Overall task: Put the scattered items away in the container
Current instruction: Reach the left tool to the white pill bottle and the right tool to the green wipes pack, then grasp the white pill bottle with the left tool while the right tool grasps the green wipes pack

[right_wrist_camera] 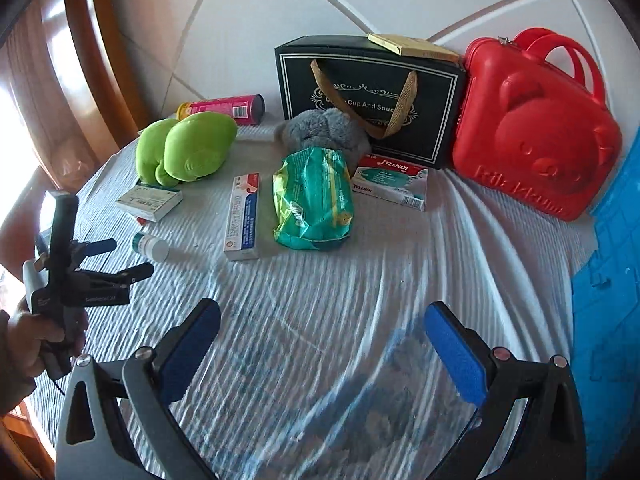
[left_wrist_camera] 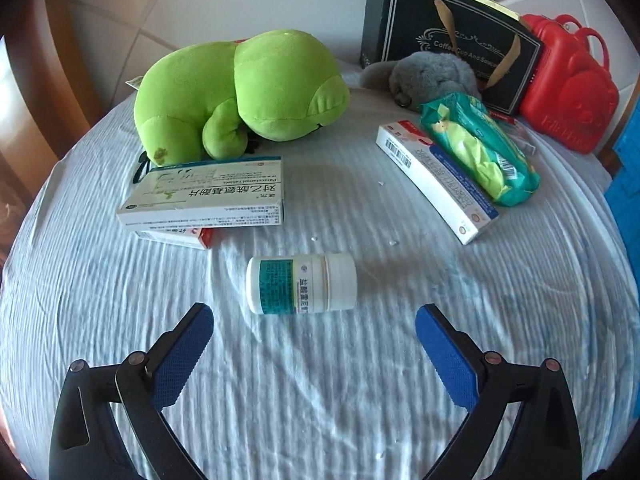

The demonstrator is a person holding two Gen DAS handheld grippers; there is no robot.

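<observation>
I am only starting: my left gripper [left_wrist_camera: 314, 322] is hanging wide apart just in front of the small white bottle [left_wrist_camera: 301, 283] lying in the middle of the frame, and my right gripper [right_wrist_camera: 322, 330] is waiting wide apart over bare sheet. From left to right, the green toy [right_wrist_camera: 184, 148], medicine boxes [right_wrist_camera: 241, 216] and teal pack [right_wrist_camera: 314, 200] are all lying loose. The red case [right_wrist_camera: 536, 128] at the upper right is sitting closed, so I cannot tell what is inside.

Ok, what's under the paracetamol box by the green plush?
A red-and-white box pokes out beneath the paracetamol box; only its edge shows, the rest is covered. The green plush sits just behind.
</observation>
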